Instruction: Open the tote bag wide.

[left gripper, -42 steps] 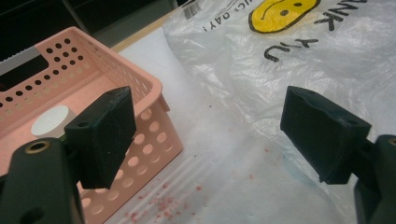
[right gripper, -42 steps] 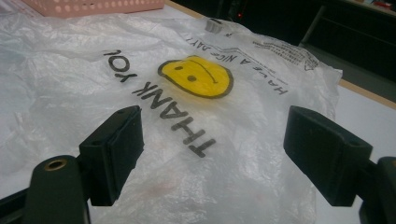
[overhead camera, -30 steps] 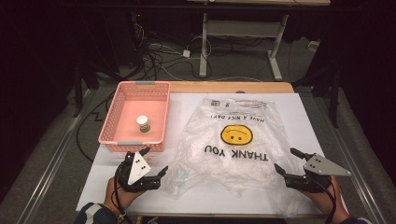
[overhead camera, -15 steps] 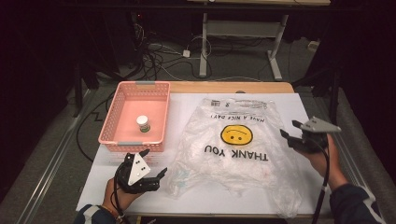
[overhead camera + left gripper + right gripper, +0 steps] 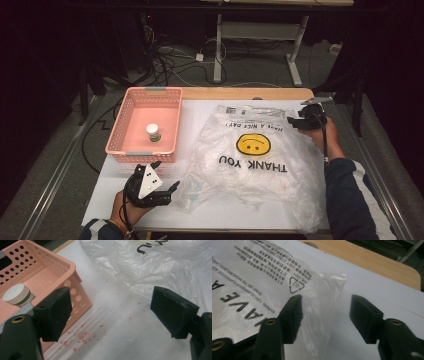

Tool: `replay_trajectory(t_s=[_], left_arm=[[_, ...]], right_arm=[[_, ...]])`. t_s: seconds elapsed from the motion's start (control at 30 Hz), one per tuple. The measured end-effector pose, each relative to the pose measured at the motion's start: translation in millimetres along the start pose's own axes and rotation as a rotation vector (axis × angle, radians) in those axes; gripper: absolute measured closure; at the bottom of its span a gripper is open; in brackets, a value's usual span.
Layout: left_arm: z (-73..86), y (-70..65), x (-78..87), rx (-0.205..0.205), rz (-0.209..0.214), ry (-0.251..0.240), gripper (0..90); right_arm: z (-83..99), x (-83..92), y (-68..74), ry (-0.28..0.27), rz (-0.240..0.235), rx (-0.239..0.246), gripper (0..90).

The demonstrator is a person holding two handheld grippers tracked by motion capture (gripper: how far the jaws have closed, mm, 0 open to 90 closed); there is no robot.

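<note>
We see a clear plastic bag (image 5: 252, 160) printed with a smiley face and "THANK YOU", lying flat on the white counter (image 5: 200, 210), just right of a pink basket (image 5: 122, 130) that holds a small white-capped bottle (image 5: 153, 132).

The right gripper (image 5: 296, 121) is at the bag's far right corner. In the right gripper view its fingers (image 5: 293, 312) have just been closing. They are half spread, with the bag's thin corner flap (image 5: 329, 290) lying between them, not yet pinched.

The left gripper (image 5: 167, 179) rests near the bag's near left edge. Its fingers (image 5: 53, 312) are spread wide with nothing between them, and red crumbs (image 5: 82, 336) dot the counter below.

We judge the risks this way: the film is thin and slippery, so the fingers may close on one layer only, or on none and scrape the counter. Pulling with a poor grip could drag the whole bag, since the left gripper isn't pinning it.
</note>
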State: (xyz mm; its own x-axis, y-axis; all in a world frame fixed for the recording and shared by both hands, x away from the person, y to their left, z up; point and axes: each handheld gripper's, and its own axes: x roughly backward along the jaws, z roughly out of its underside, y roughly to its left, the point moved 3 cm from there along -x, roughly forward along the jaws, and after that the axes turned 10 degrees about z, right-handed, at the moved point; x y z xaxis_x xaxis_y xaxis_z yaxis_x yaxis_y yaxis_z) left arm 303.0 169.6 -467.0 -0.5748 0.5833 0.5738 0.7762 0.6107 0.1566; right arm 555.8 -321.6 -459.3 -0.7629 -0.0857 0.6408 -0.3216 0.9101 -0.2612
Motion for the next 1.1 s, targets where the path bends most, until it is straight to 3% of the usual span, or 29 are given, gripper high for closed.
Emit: replay_trajectory(t_s=[0.07,0.17,0.23,0.3,0.33,0.37,0.5,0.6,0.7,0.8,0.87,0.93,1.0,1.07,1.1], left_arm=[[0.0,0.2,-0.1,0.001,0.004,0.0,16.9],[-0.2,0.1,-0.4,-0.002,0.007,-0.001,17.0],[-0.4,0.3,-0.4,-0.005,0.007,-0.002,17.1],[-0.4,0.7,-0.3,-0.005,0.009,-0.002,17.2],[-0.5,1.3,0.3,-0.005,0.006,-0.007,17.2],[-0.5,1.8,0.8,-0.003,0.006,-0.011,17.2],[0.0,4.6,1.8,0.006,0.0,-0.015,17.3],[-0.1,5.9,3.4,0.01,-0.009,-0.021,17.2],[-0.4,6.4,5.2,0.008,-0.018,-0.024,17.3],[0.3,7.8,6.4,0.006,-0.026,-0.023,17.3],[1.4,9.6,6.4,0.007,-0.035,-0.019,17.3],[2.2,10.5,6.5,0.012,-0.037,-0.017,17.3],[3.1,11.7,6.7,0.015,-0.047,-0.013,17.3],[2.9,11.8,6.6,0.015,-0.054,-0.008,17.3],[2.2,11.6,6.9,0.013,-0.056,-0.008,17.3]], right_arm=[[-1.6,-7.5,2.6,0.026,-0.01,0.004,60.9],[-3.6,-16.0,6.7,0.058,0.007,0.026,83.3],[-4.6,-17.4,7.2,0.063,0.039,0.035,90.0],[-5.1,-16.5,2.6,0.055,0.081,0.02,90.0],[-4.9,-14.8,-2.9,0.053,0.133,0.017,90.0],[-4.6,-13.5,-6.9,0.047,0.155,0.002,90.0],[2.2,-2.7,-35.7,0.031,0.304,-0.09,90.0],[13.9,1.9,-53.5,0.061,0.33,-0.162,90.0],[26.5,5.1,-61.5,0.12,0.297,-0.211,90.0],[35.8,11.5,-63.7,0.149,0.232,-0.231,90.0],[40.0,19.4,-62.7,0.144,0.236,-0.165,90.0],[42.3,23.3,-62.1,0.149,0.215,-0.17,90.0],[48.4,38.5,-55.6,0.124,0.165,-0.154,90.0],[50.3,44.0,-51.8,0.1,0.151,-0.141,90.0],[54.0,54.5,-40.0,0.09,0.128,-0.084,90.0]])
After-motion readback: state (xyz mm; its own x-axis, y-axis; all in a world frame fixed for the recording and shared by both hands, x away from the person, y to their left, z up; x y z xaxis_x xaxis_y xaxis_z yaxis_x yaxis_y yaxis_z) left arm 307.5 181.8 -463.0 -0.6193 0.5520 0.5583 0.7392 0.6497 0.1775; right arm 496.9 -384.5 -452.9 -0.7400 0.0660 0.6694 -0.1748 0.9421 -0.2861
